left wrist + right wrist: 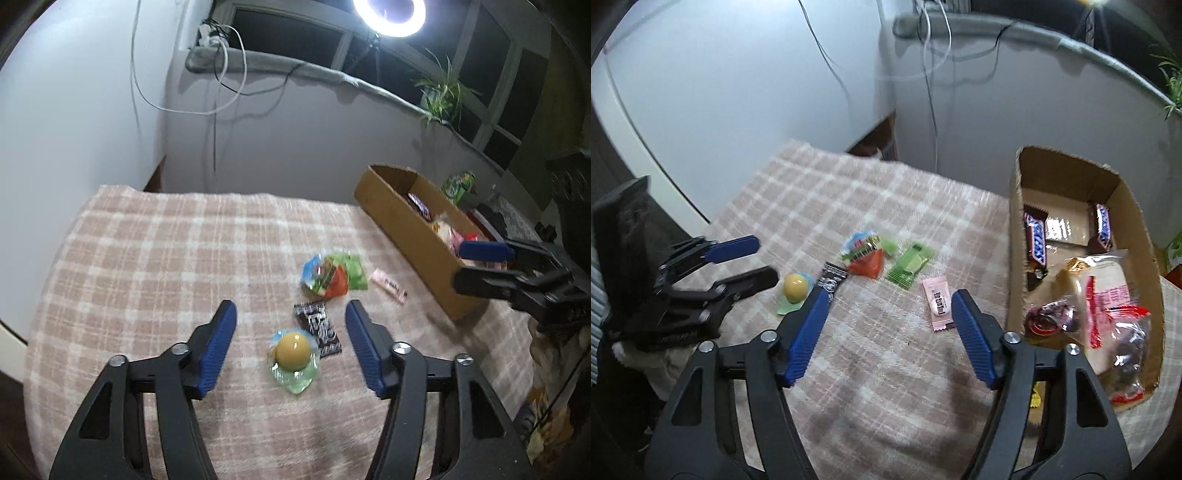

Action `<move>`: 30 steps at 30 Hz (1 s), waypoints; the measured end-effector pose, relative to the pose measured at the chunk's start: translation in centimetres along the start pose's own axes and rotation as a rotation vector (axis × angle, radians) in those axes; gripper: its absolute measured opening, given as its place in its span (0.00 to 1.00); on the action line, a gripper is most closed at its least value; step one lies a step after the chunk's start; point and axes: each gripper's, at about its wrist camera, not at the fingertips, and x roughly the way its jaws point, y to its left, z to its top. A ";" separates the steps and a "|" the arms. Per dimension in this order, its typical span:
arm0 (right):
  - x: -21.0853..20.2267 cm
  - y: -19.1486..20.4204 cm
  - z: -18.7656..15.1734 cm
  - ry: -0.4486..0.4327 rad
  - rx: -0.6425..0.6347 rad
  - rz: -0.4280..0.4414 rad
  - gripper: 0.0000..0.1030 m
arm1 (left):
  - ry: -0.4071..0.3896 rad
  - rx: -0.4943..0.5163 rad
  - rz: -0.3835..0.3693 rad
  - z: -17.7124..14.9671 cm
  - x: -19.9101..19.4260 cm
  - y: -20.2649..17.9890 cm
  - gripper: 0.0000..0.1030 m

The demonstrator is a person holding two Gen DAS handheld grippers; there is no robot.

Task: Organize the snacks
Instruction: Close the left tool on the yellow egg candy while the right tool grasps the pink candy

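Loose snacks lie on the checked cloth: a yellow jelly cup (294,350) (795,287), a black packet (320,328) (832,281), a colourful pouch with an orange wedge (327,275) (867,254), a green packet (910,265) and a pink packet (389,286) (938,304). My left gripper (291,314) is open and empty, just above the jelly cup and black packet; it also shows in the right wrist view (757,260). My right gripper (890,301) is open and empty beside the pink packet; it also shows in the left wrist view (461,266).
A cardboard box (1015,221) (399,221) at the right holds two Snickers bars (1036,243) and several wrapped snacks (1100,295). A white wall with hanging cables stands behind the table. A plant (441,88) and ring light (388,14) are at the window.
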 end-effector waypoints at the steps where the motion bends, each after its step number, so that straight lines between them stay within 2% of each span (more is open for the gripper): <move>1: 0.7 0.0 0.3 0.028 0.004 -0.005 0.57 | 0.007 0.012 0.002 -0.3 0.2 -0.1 0.54; 2: 1.4 0.0 0.4 0.053 0.007 -0.011 0.50 | 0.013 0.021 0.003 -0.4 0.3 -0.2 0.54; 7: 4.0 0.1 1.0 0.137 -0.016 -0.086 0.46 | 0.050 0.056 -0.003 -1.3 1.2 -0.5 0.44; 9: 4.8 0.1 1.2 0.166 -0.026 -0.114 0.42 | 0.056 0.063 -0.007 -1.5 1.3 -0.6 0.42; 14: 6.4 0.2 1.8 0.217 -0.066 -0.190 0.41 | 0.067 0.074 -0.008 -1.7 1.5 -0.7 0.42; 19: 7.9 0.2 2.3 0.256 -0.092 -0.236 0.41 | 0.079 0.083 -0.013 -2.0 1.8 -0.8 0.38; 25: 9.2 -0.2 2.5 0.295 -0.084 -0.220 0.38 | 0.081 0.087 -0.018 -2.1 1.8 -0.8 0.37; 27: 9.2 -0.4 2.5 0.300 -0.060 -0.189 0.30 | 0.083 0.091 -0.017 -2.2 1.8 -0.8 0.36; 30: 9.1 -0.6 2.2 0.299 -0.055 -0.165 0.23 | 0.091 0.104 -0.011 -2.2 2.1 -0.9 0.34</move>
